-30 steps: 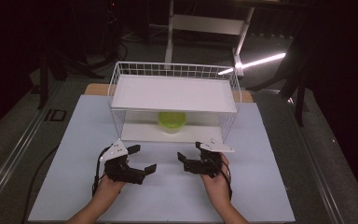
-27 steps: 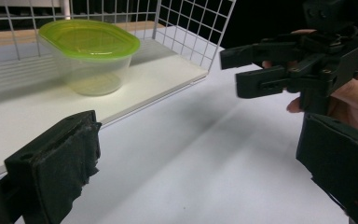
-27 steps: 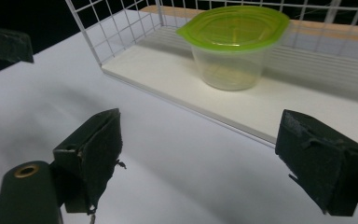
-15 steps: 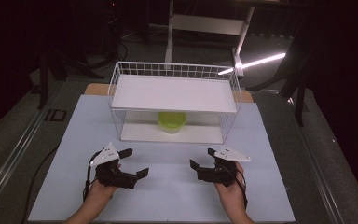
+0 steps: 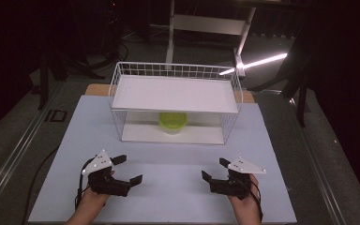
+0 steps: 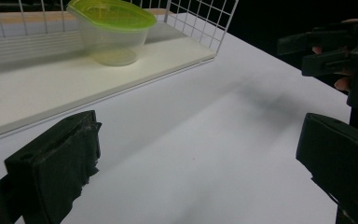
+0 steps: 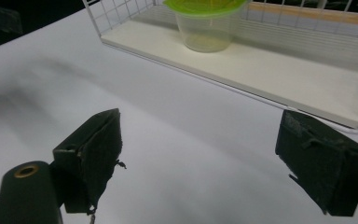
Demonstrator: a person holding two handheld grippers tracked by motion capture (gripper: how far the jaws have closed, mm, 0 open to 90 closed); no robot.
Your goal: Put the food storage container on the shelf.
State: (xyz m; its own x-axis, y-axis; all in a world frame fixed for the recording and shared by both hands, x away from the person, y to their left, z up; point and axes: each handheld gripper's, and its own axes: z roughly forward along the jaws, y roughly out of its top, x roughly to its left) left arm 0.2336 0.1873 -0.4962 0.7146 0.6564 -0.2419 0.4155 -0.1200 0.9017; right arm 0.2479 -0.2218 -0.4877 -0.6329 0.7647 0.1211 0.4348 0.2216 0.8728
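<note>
A person is holding two grippers low over a pale bench, both well short of the white wire basket [image 5: 122, 93] standing at the bench's far middle. Inside the basket, under its flat white top shelf [image 5: 176, 93], a clear tub with a green lid [image 5: 172, 122] is sitting upright on the lower board, near its centre. The left gripper [image 5: 124, 169] is hovering in front of the basket's left end, the right gripper [image 5: 213, 171] in front of its right end. Both pairs of jaws are standing wide apart with nothing between them. The tub is lying ahead of both, between their lines, roughly as near to one as the other. Any reach would likely have to go in through the basket's open front, beneath the shelf.
</note>
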